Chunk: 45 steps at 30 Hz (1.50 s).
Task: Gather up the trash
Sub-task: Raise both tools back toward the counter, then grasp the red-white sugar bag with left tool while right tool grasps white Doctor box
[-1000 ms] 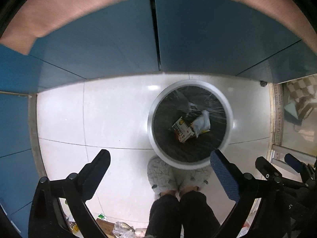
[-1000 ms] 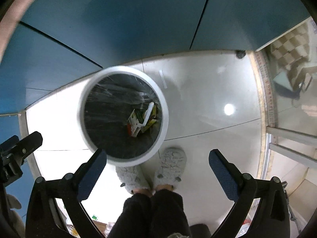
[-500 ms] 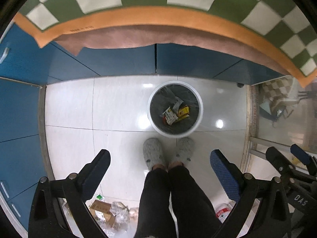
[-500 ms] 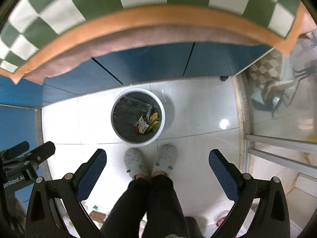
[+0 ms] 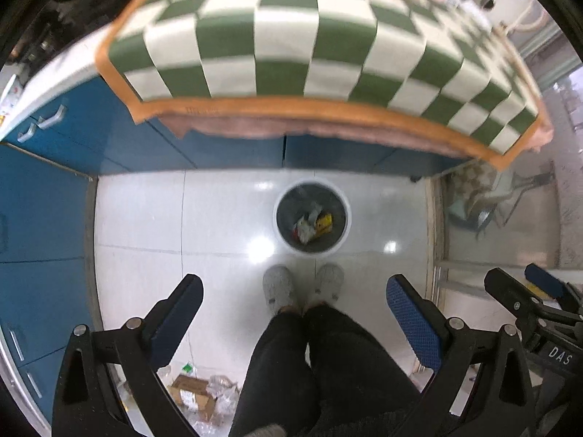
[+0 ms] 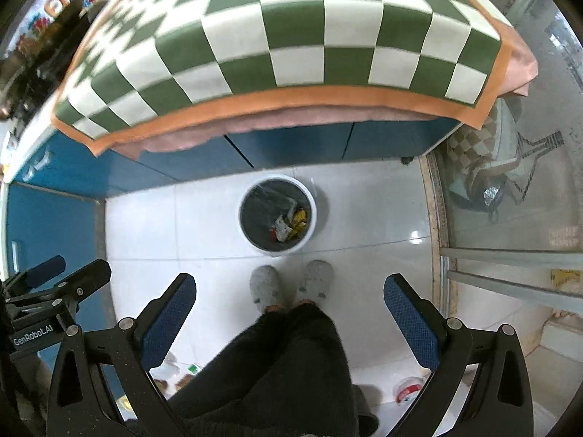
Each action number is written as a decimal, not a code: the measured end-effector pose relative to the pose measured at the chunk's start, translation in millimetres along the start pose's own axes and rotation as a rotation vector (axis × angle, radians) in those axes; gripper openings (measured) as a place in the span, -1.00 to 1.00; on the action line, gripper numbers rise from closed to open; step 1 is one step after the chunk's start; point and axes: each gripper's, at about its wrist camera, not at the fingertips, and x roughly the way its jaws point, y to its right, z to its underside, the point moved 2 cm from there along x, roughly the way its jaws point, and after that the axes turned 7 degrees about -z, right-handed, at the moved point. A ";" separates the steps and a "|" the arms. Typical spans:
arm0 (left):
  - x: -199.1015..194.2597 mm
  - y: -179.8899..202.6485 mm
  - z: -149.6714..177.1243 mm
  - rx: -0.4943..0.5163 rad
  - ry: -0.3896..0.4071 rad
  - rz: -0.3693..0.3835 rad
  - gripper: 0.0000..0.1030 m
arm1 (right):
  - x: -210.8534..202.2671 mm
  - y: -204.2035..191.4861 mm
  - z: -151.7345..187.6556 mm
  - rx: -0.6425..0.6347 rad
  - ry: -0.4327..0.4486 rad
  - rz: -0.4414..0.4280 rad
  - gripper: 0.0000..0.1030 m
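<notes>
Below, one bin [image 5: 280, 231] holds several wrappers [image 5: 312, 225]; both tongs, left [image 5: 295, 306] and right [image 6: 289, 300], gape empty.

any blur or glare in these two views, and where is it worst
Left wrist view: the checkered cloth and far clutter are smeared by motion blur; glare spots dot the floor tiles. Right wrist view: sharper, cloth edges only mildly soft, one glare spot at right. Both bend straight lines, fisheye.

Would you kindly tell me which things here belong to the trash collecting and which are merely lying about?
Belongs to the job:
round white bin with wrappers inside
loose packaging on the floor
open left claw
open right claw

Just there:
green-and-white checkered cloth
blue cabinets
grey slippers
</notes>
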 end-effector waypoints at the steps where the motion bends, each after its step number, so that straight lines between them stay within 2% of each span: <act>1: -10.4 -3.2 -2.9 -0.001 0.019 -0.002 1.00 | -6.2 -2.9 -2.4 0.009 0.016 -0.009 1.00; 3: -37.4 -7.9 -19.9 0.010 0.117 -0.023 1.00 | -26.3 -9.9 -11.1 0.033 0.067 -0.035 1.00; 6: -65.1 -13.6 -49.9 -0.016 0.216 -0.043 1.00 | -51.5 -14.7 -32.1 0.057 0.141 -0.065 1.00; 7: -74.0 -14.8 -64.5 -0.021 0.255 -0.071 1.00 | -59.2 -15.9 -38.5 0.062 0.159 -0.071 1.00; 10: -92.4 -15.9 -103.2 -0.034 0.343 -0.136 1.00 | -80.8 -18.3 -61.8 0.077 0.206 -0.088 1.00; 11: -96.9 -18.1 -109.5 -0.039 0.360 -0.138 1.00 | -86.6 -17.4 -70.2 0.083 0.220 -0.092 1.00; 13: -99.4 -14.9 -142.6 -0.040 0.388 -0.144 1.00 | -97.6 -14.5 -90.9 0.097 0.253 -0.099 1.00; 19: -88.2 -3.6 -218.7 -0.056 0.379 -0.209 1.00 | -106.3 18.7 -169.4 0.157 0.299 -0.093 1.00; 21: -81.0 0.2 -247.5 -0.072 0.371 -0.259 1.00 | -105.3 31.7 -200.4 0.170 0.304 -0.094 1.00; 23: -68.0 6.2 -283.6 -0.094 0.360 -0.317 1.00 | -100.2 47.5 -236.3 0.181 0.305 -0.095 1.00; 26: -51.1 13.9 -320.8 -0.123 0.333 -0.378 1.00 | -85.8 69.9 -297.8 0.183 0.284 -0.100 1.00; 30: -18.3 29.5 -379.4 -0.159 0.281 -0.449 1.00 | -56.7 92.9 -393.6 0.152 0.259 -0.080 1.00; 33: 1.9 39.7 -409.8 -0.177 0.247 -0.482 1.00 | -23.1 101.9 -473.8 0.108 0.235 -0.052 0.81; 34: 9.4 42.8 -420.1 -0.179 0.235 -0.497 1.00 | -12.3 103.1 -495.8 0.096 0.226 -0.044 0.64; 36: 22.2 48.1 -438.0 -0.179 0.211 -0.517 1.00 | 11.0 102.0 -536.2 0.066 0.204 -0.023 0.47; 37: 27.5 50.1 -444.8 -0.179 0.202 -0.524 1.00 | 25.4 100.0 -560.1 0.044 0.191 -0.008 0.47; 42: 44.2 55.4 -462.0 -0.167 0.169 -0.552 1.00 | 77.3 90.6 -624.7 -0.025 0.142 0.057 0.46; 44: 49.5 55.9 -463.6 -0.158 0.156 -0.562 1.00 | 95.7 89.5 -636.5 -0.033 0.104 0.059 0.27; 45: 52.0 55.0 -464.0 -0.158 0.148 -0.557 1.00 | 103.1 89.5 -638.7 -0.040 0.088 0.059 -0.01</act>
